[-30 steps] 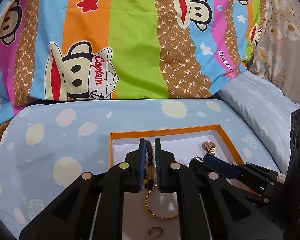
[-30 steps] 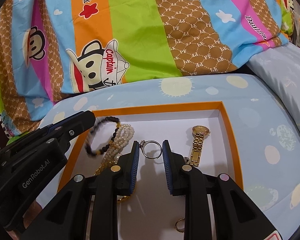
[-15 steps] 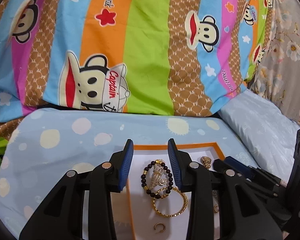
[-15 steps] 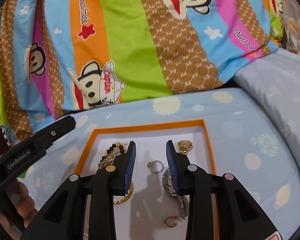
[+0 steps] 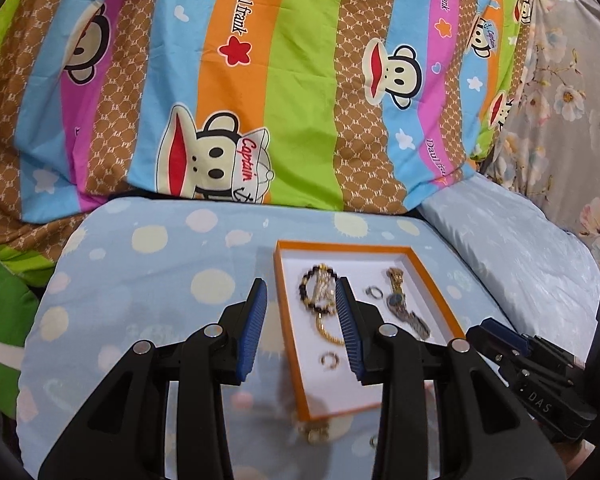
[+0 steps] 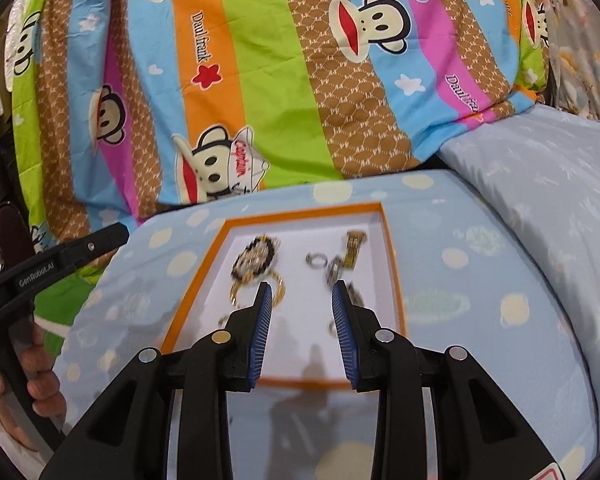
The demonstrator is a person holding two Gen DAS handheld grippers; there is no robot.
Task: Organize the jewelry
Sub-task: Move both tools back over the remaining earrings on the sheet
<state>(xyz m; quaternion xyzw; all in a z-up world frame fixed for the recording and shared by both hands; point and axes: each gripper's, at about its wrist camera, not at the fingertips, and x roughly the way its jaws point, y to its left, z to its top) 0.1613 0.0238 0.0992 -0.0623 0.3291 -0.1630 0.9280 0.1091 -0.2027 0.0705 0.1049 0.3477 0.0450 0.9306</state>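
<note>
A white tray with an orange rim (image 5: 340, 245) (image 6: 300, 213) lies on the pale blue spotted cushion. It holds a black bead bracelet with a pearl one (image 5: 318, 288) (image 6: 256, 264), a gold bangle (image 5: 328, 330), a small gold hoop (image 5: 329, 360), a silver ring (image 5: 373, 292) (image 6: 318, 260), a gold watch (image 5: 396, 278) (image 6: 354, 248) and a silver watch (image 5: 414, 322). My left gripper (image 5: 300, 286) hovers open above the tray's left rim, holding nothing. My right gripper (image 6: 301, 286) hovers open over the tray's near half, also holding nothing.
A striped cartoon-monkey quilt (image 5: 300, 100) rises behind the cushion, and a pale blue pillow (image 5: 520, 256) lies to the right. Two small blurred pieces (image 5: 316, 434) lie on the cushion in front of the tray. A hand (image 6: 40, 364) holds the left gripper's handle.
The left gripper let go of the bead bracelet, which now lies in the tray, and its jaws opened. Both grippers pulled back and up from the tray. The right jaws widened slightly.
</note>
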